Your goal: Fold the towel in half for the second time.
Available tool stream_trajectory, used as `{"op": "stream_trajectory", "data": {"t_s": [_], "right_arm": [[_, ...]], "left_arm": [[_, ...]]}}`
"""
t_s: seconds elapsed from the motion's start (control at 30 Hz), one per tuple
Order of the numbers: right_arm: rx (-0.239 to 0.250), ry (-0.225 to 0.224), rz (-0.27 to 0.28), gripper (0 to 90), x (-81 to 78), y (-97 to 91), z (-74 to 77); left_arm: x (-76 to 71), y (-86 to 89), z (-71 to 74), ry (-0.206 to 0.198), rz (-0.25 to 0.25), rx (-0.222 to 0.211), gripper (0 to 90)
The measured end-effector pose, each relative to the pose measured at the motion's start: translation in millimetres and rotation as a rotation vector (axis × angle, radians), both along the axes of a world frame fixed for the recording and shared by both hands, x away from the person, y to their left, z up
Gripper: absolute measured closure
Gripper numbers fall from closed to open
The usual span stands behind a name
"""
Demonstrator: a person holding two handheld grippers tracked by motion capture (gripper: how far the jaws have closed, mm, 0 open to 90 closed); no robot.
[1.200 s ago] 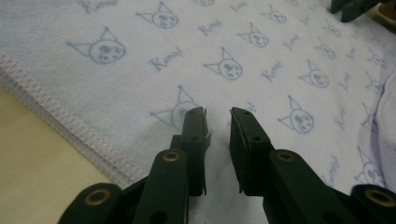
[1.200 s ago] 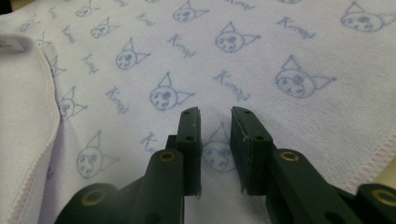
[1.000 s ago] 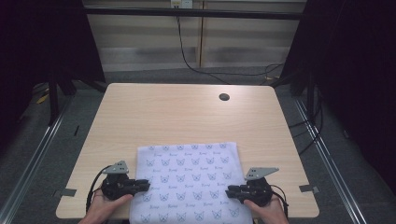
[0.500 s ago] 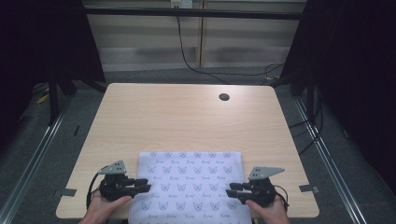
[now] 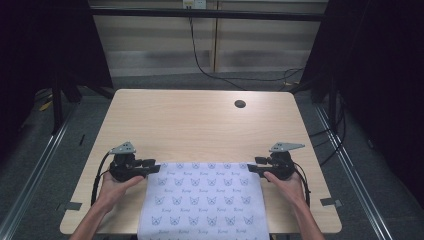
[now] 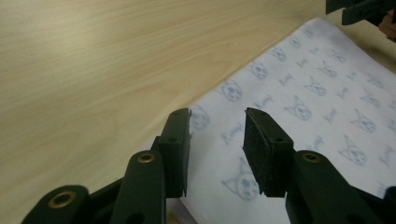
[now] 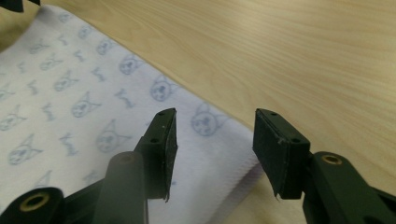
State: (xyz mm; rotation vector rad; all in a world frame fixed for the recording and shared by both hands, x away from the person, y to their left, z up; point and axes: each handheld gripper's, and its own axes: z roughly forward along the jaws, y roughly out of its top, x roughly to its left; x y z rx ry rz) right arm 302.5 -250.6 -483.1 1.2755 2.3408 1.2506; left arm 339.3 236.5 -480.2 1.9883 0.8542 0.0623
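Both tongs, left [image 5: 154, 165] and right [image 5: 253, 164], have just been opening, empty, over the far corners of the white cat-printed cloth [image 5: 202, 200]; its overhanging near edge risks sliding off the light wooden surface [image 5: 200, 125].

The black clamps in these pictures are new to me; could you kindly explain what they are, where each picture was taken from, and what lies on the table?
They are hand-held tools with two jaws, one in each of a person's hands. The high view looks down on the wooden table: the left gripper and right gripper sit at the far corners of a white cloth with a blue cat print, which hangs over the near edge. The two close-ups come from cameras riding on each gripper, looking along its black jaws. The jaws have just been opening; in both close-ups they stand apart over the cloth's corners without pinching it, so nothing is held.
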Motion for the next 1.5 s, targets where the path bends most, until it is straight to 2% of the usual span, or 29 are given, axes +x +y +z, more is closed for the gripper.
{"op": "stream_trajectory", "data": {"t_s": [0.03, 0.07, 0.1, 0.13, 0.2, 0.23, 0.3, 0.33, 0.4, 0.43, 0.57, 0.6, 0.67, 0.77, 0.93, 1.03, 1.13, 1.2, 1.27, 1.37, 1.5], "right_arm": [[-0.011, 0.004, -0.006, 49.9, 2.8, -1.1, -3.6], [0.001, 0.016, -0.004, 50.0, 5.0, -2.0, -7.0], [-0.010, 0.023, -0.002, 50.1, 6.8, -2.0, -9.6], [-0.019, 0.018, -0.004, 50.3, 8.7, -1.7, -11.5], [-0.006, 0.022, 0.001, 50.3, 12.4, -0.6, -15.6], [-0.012, 0.027, 0.003, 50.3, 12.8, 1.1, -17.6], [-0.039, 0.029, 0.013, 50.4, 13.4, 3.6, -20.5], [-0.042, 0.029, 0.006, 51.3, 13.1, 3.8, -21.3], [-0.039, 0.023, 0.008, 53.1, 12.9, 2.8, -21.7], [-0.045, 0.023, 0.004, 53.6, 13.0, 2.8, -22.1], [-0.049, 0.023, -0.002, 54.5, 13.3, 5.2, -23.4], [-0.053, 0.021, -0.004, 56.2, 12.9, 5.8, -23.5], [-0.051, 0.019, 0.004, 65.0, 12.5, 6.5, -23.7], [-0.045, 0.025, 0.020, 76.0, 11.5, 8.8, -24.0], [-0.024, 0.040, 0.032, 82.4, 9.3, 10.3, -23.8], [0.005, 0.040, 0.029, 83.1, 8.1, 9.5, -21.3], [0.029, 0.029, 0.023, 83.3, 6.5, 7.7, -16.5], [0.051, 0.015, 0.018, 83.4, 4.3, 6.3, -11.7], [0.074, -0.002, 0.016, 83.4, 3.1, 4.6, -7.2], [0.105, -0.009, 0.005, 83.5, 3.3, 1.4, -2.9], [0.111, -0.021, 0.007, 83.7, 7.3, 1.6, 4.7]], "left_arm": [[2.9, 1.1, -2.9, 0.009, 0.011, -0.004, 59.6], [4.7, 1.7, -5.7, 0.015, 0.017, 0.013, 57.8], [6.2, 2.6, -8.7, 0.021, 0.014, 0.023, 56.5], [7.3, 3.4, -11.0, 0.027, 0.024, 0.022, 55.9], [9.0, 3.5, -13.2, 0.030, 0.023, 0.014, 52.3], [9.4, 2.5, -13.3, 0.027, 0.023, 0.027, 51.6], [10.3, 0.5, -16.0, 0.039, 0.021, 0.026, 48.9], [10.8, -0.9, -17.9, 0.050, 0.017, 0.039, 47.8], [11.1, -2.3, -19.7, 0.050, 0.015, 0.048, 47.2], [11.9, -1.8, -20.3, 0.058, 0.016, 0.035, 47.4], [10.7, -2.2, -23.8, 0.056, 0.016, 0.034, 47.8], [10.2, -2.6, -23.4, 0.049, 0.012, 0.049, 48.0], [9.3, -2.2, -24.0, 0.056, 0.006, 0.049, 51.8], [6.4, -0.4, -25.9, 0.044, -0.008, 0.067, 61.5], [3.2, 4.3, -26.4, 0.052, -0.033, 0.071, 80.0], [0.3, 4.4, -25.7, 0.062, -0.032, 0.062, 82.9], [-0.7, 6.7, -23.1, 0.069, -0.010, 0.031, 84.0], [-2.2, 8.7, -19.5, 0.059, 0.001, 0.021, 84.1], [-2.0, 10.7, -16.6, 0.066, 0.018, -0.016, 84.1], [-0.5, 13.2, -10.4, 0.049, 0.031, -0.045, 84.2], [3.6, 15.9, -0.9, 0.034, 0.045, -0.081, 84.3]]}}
